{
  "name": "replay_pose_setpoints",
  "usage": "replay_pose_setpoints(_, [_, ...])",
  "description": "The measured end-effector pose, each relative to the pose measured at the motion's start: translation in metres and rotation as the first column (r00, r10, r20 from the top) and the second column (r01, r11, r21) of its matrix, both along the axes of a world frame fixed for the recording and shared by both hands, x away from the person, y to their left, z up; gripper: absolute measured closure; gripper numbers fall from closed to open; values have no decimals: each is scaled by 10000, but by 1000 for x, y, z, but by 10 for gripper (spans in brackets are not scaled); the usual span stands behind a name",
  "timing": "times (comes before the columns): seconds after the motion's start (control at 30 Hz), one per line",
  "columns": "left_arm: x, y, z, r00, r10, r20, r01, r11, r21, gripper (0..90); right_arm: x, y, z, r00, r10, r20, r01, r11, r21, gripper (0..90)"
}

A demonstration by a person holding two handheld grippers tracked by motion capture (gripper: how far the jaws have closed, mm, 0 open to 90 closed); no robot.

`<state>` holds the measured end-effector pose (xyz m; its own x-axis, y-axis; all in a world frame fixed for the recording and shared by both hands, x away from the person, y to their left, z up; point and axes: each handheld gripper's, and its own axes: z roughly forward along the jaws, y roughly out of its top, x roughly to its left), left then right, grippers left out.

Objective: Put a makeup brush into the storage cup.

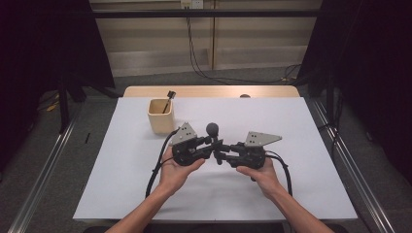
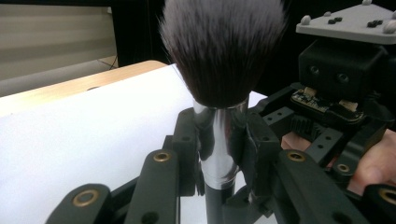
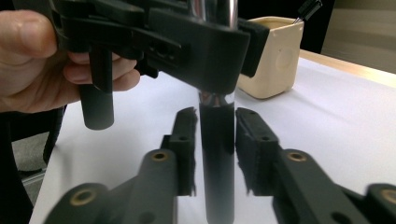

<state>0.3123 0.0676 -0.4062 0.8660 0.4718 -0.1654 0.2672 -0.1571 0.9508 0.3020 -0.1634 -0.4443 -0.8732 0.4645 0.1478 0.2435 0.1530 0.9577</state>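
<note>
A makeup brush [image 1: 212, 128] with a dark bushy head [image 2: 222, 46], a silver ferrule and a black handle [image 3: 217, 163] stands upright over the middle of the table. My left gripper [image 1: 214, 141] comes in from the left and is shut on the ferrule, its pads [image 2: 187, 140] pressed against the metal. My right gripper [image 1: 221, 154] faces it from the right, lower down. Its jaws [image 3: 215, 135] stand on either side of the black handle with thin gaps showing, so they are open around it.
A cream square cup [image 1: 161, 116] stands behind and to the left on the white sheet [image 1: 291, 184], with a thin black tool [image 1: 169, 97] leaning in it. The wooden table edge [image 1: 209, 91] runs along the back. Cables trail from both grippers toward the front.
</note>
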Motion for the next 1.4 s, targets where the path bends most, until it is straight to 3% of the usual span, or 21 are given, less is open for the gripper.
replay_pose_setpoints(0.67, [1, 6, 3, 9999, 131, 44, -130, 9999, -64, 704, -2, 1, 1, 9986, -532, 38, 533, 9982, -266, 203])
replay_pose_setpoints(0.87, [2, 7, 4, 9998, 161, 74, -161, 9999, -23, 704, -2, -3, 3, 9960, -885, -92, 884, 9960, -106, 53])
replay_pose_setpoints(1.07, [2, 9, 5, 9997, 203, 114, -204, 9998, 41, 704, -3, -8, 5, 9936, -1132, -59, 1130, 9934, -218, 19])
replay_pose_setpoints(1.2, [2, 15, 7, 9995, 299, 142, -300, 9995, 38, 704, -4, -13, 6, 9915, -1296, -152, 1295, 9916, -42, 20])
replay_pose_setpoints(1.4, [3, 23, 10, 9990, 419, 130, -419, 9991, 54, 704, -8, -18, 6, 9878, -1547, 153, 1548, 9879, -106, 24])
